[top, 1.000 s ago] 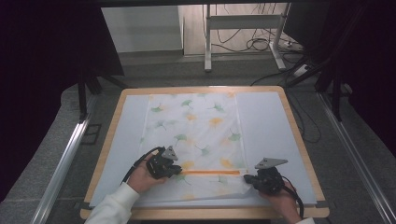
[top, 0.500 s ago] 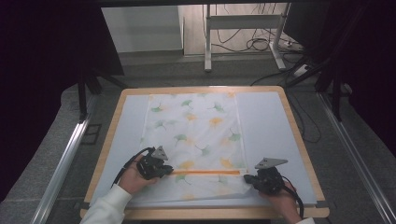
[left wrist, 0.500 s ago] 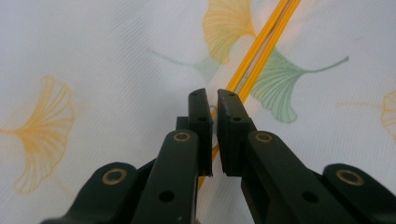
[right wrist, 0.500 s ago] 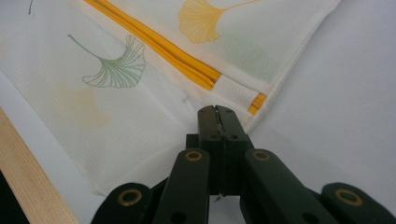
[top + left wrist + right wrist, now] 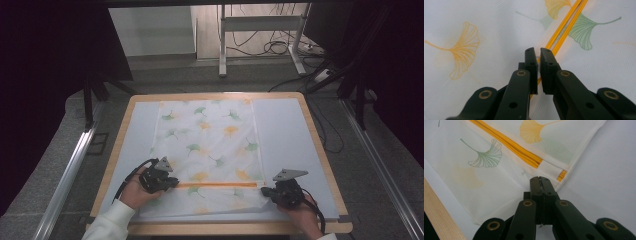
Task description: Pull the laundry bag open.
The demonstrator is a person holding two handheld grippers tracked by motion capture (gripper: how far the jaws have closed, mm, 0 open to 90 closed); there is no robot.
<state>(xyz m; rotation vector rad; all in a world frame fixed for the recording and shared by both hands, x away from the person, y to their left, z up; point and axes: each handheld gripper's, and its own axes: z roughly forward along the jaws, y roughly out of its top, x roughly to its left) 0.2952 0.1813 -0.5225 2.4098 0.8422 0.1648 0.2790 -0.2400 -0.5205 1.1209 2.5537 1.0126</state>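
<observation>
A white mesh bag (image 5: 210, 140) printed with ginkgo leaves lies flat on the table mat. An orange zip (image 5: 220, 184) runs across its near end. My left gripper (image 5: 175, 182) sits at the zip's left end. In the left gripper view my left gripper (image 5: 539, 53) is shut on a small pale zip pull, with the orange zip (image 5: 564, 32) running away ahead. My right gripper (image 5: 265, 191) is at the zip's right end. In the right gripper view my right gripper (image 5: 539, 179) is shut on the bag's fabric beside the white end tab (image 5: 549, 167) of the zip (image 5: 509, 145).
The bag lies on a pale mat (image 5: 285, 130) framed by a wooden rim (image 5: 320, 145); the rim (image 5: 441, 207) also runs near my right gripper. Metal rails (image 5: 70, 170) flank the table. Table legs and cables (image 5: 270, 47) stand beyond the far edge.
My left gripper has slid left along the zip line, and a longer stretch of orange zip shows between the two grippers. The right gripper has stayed in place.
</observation>
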